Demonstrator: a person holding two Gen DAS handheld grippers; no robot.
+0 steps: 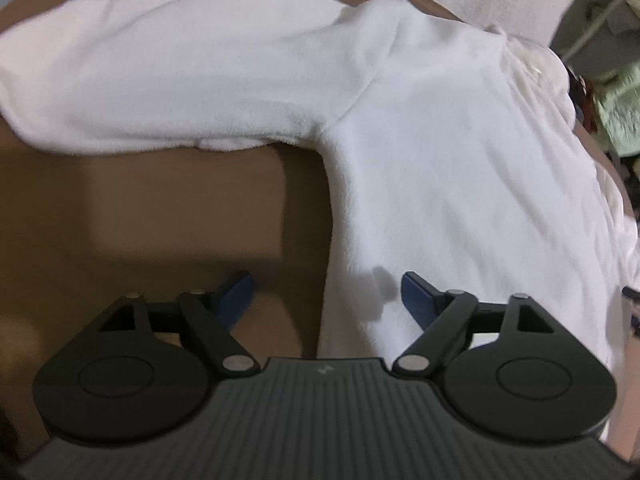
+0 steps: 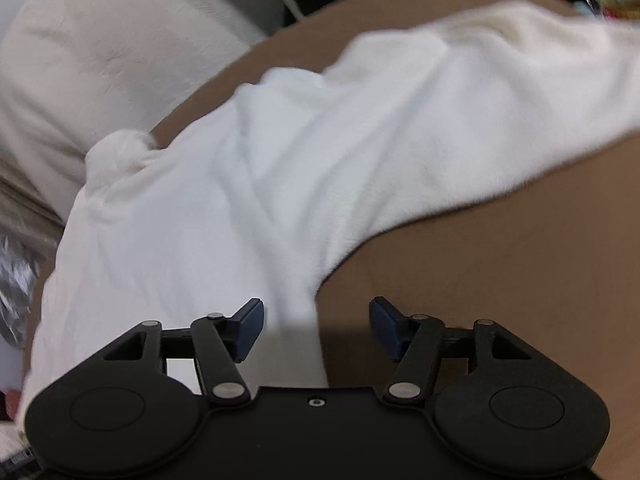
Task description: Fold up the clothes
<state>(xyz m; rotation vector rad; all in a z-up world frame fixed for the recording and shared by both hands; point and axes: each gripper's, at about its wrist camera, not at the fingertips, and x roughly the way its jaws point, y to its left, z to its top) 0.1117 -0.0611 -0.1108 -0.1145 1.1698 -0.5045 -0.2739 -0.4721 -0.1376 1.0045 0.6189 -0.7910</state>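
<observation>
Across the brown table (image 1: 140, 208) sprawls the white fleece top (image 1: 440, 152), one sleeve stretched out sideways. Left gripper (image 1: 326, 300) hovers over its side edge, jaws spread, nothing pinched. Right gripper (image 2: 316, 330) straddles the opposite edge, jaws apart too, fabric beneath but ungripped. No label or writing readable.

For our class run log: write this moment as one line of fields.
left gripper: open, over garment edge | right gripper: open, over garment edge | white garment: spread, unfolded | brown table
</observation>
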